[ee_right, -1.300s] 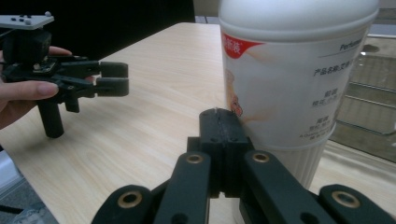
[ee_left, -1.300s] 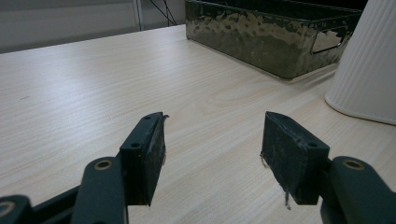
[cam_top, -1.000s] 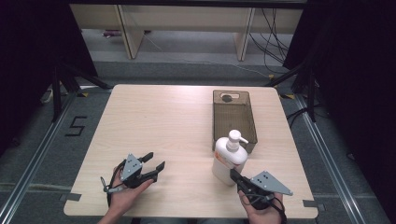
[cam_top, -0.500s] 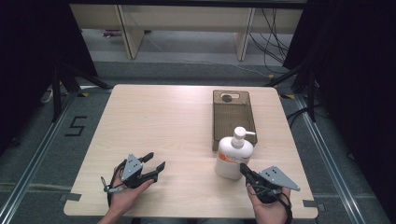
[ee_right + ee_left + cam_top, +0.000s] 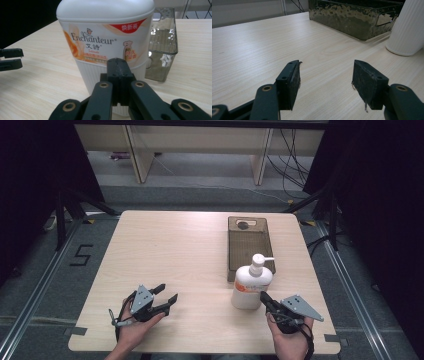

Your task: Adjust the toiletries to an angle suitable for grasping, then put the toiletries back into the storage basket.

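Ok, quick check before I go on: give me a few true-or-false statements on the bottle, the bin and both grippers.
1. The pump bottle stands upright on the table. True.
2. The bottle sits inside the brown bin. False: it stands just outside the bin's near end.
3. The right gripper is shut, nothing between its jaws. True.
4. The left gripper grips the bottle. False: it is open, nothing between its jaws.

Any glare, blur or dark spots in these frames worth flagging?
High view: table evenly lit, surroundings fall to black. Left gripper view: tinted bin shows mottled reflections; jaws sharp, far edge soft. Right gripper view: bottle label crisp, near linkage of the right gripper slightly soft, upper left corner black.
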The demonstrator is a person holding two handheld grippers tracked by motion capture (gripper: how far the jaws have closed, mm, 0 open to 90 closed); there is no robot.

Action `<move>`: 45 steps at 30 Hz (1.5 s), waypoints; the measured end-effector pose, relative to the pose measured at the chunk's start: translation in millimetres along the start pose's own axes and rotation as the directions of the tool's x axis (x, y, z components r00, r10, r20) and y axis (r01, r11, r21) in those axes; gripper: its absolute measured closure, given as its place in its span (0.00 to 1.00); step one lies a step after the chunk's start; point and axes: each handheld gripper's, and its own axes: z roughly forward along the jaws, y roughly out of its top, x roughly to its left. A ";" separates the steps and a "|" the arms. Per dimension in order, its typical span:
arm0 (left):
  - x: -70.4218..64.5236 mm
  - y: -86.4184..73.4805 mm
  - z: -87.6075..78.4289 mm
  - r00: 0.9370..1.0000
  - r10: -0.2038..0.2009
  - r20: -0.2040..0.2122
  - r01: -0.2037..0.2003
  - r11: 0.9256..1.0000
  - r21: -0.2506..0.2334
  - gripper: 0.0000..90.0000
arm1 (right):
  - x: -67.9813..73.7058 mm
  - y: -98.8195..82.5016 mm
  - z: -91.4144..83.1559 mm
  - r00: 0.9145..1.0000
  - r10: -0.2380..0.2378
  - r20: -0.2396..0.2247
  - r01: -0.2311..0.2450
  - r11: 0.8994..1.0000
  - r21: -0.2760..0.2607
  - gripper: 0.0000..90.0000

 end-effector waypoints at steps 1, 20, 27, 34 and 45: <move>0.2 0.0 -0.3 1.000 0.001 -0.001 -0.001 1.000 -0.001 0.43 | 1.9 -0.2 -2.0 1.000 0.025 0.013 -0.025 1.000 -0.004 0.98; 1.5 -0.4 -1.9 1.000 -0.009 -0.002 0.009 1.000 -0.007 0.42 | 15.7 19.2 -31.4 0.996 -0.078 0.045 0.086 0.977 -0.194 0.47; 2.8 -0.6 -2.5 1.000 -0.008 -0.010 0.008 1.000 -0.012 0.42 | 16.0 20.3 -28.5 0.991 -0.120 0.060 0.129 0.975 -0.181 0.44; 2.9 -0.5 -2.0 1.000 -0.011 -0.013 0.011 1.000 -0.011 0.42 | 22.0 26.9 -28.0 0.987 -0.115 0.112 0.137 0.967 -0.214 0.49; 3.3 0.2 0.1 1.000 -0.005 -0.007 0.005 1.000 -0.011 0.42 | 30.0 42.5 -19.1 0.982 -0.103 0.160 0.140 0.961 -0.238 0.51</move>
